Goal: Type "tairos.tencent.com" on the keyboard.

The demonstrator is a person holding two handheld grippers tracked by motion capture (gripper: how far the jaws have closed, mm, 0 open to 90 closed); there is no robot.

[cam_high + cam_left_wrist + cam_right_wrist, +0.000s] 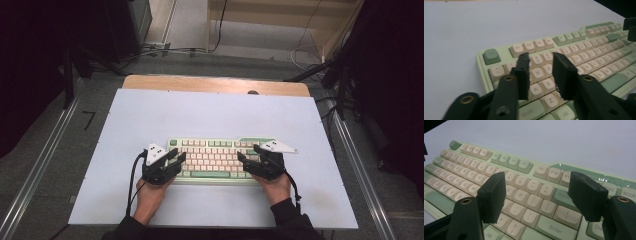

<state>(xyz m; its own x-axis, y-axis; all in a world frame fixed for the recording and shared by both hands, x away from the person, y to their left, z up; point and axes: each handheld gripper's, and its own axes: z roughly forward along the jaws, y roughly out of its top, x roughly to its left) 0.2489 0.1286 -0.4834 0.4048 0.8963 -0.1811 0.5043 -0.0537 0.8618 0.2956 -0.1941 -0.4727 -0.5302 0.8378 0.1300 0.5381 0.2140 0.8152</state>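
Note:
A pale green keyboard (212, 150) with cream keys lies on the white tabletop (210, 112), near the front middle. My left gripper (177, 158) hovers over the keyboard's left end, its jaws a little apart with nothing between them. In the left gripper view this gripper (540, 57) points over the W, A, S and Z keys of the keyboard (584, 47). My right gripper (248, 154) hovers over the keyboard's right end, open. In the right gripper view its jaws (537, 178) stand wide apart above the P and Enter area of the keyboard (474, 165).
A wooden strip (215, 84) edges the table's far side. Metal rails (40, 165) run along both sides, and cables (165, 50) lie on the floor behind. The other gripper's black tip (630, 27) shows at the left gripper view's right edge.

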